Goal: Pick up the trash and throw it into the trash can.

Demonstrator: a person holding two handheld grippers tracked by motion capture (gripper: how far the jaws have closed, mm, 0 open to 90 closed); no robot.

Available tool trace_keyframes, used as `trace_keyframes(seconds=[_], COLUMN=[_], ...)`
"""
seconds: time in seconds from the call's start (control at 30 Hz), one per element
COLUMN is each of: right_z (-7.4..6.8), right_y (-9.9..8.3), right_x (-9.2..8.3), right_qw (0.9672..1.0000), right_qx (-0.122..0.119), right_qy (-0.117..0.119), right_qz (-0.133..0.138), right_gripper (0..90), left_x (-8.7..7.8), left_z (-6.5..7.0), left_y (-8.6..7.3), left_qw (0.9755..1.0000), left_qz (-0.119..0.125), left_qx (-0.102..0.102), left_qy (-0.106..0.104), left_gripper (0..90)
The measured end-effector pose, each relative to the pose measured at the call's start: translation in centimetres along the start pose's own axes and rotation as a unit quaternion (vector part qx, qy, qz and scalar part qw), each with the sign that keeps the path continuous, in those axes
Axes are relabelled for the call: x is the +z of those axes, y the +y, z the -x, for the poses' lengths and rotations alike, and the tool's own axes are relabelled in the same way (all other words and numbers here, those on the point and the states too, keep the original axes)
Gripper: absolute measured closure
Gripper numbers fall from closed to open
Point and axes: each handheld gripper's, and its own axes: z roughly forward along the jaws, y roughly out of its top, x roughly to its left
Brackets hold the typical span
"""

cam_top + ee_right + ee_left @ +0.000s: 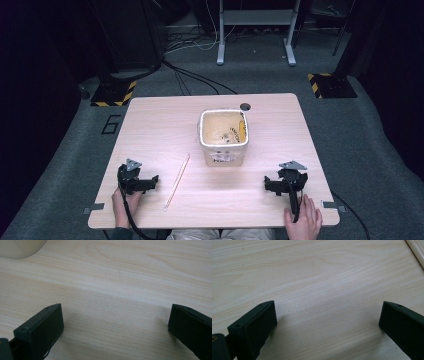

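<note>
A square cream tub stands near the middle of the wooden table, with dark bits and an orange item inside. A thin pale stick lies on the table left of the tub; its end shows at the top right corner of the left gripper view as the stick. My left gripper rests on the table at the front left, open, jaws wide apart over bare wood. My right gripper rests at the front right, open, nothing between its jaws. The tub's base shows at the top left of the right gripper view.
A round cable hole sits at the table's far edge behind the tub. The person's hands hold the grippers at the near edge. Beyond the table are grey floor, cables and a desk frame.
</note>
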Motion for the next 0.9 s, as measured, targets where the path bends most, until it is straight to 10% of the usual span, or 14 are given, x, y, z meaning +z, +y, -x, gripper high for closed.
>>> trace_keyframes(seconds=[0.9], right_z=[0.00], right_y=[0.01], right_x=[0.00], right_qw=[1.0000], right_qx=[0.000], right_qy=[0.000], right_qz=[0.000], right_gripper=[0.0], left_x=[-0.14], left_z=[0.20], left_y=[-0.03], left_qw=[0.9994], left_qz=[-0.004], left_qx=[-0.025], left_qy=[0.024], left_gripper=[1.1])
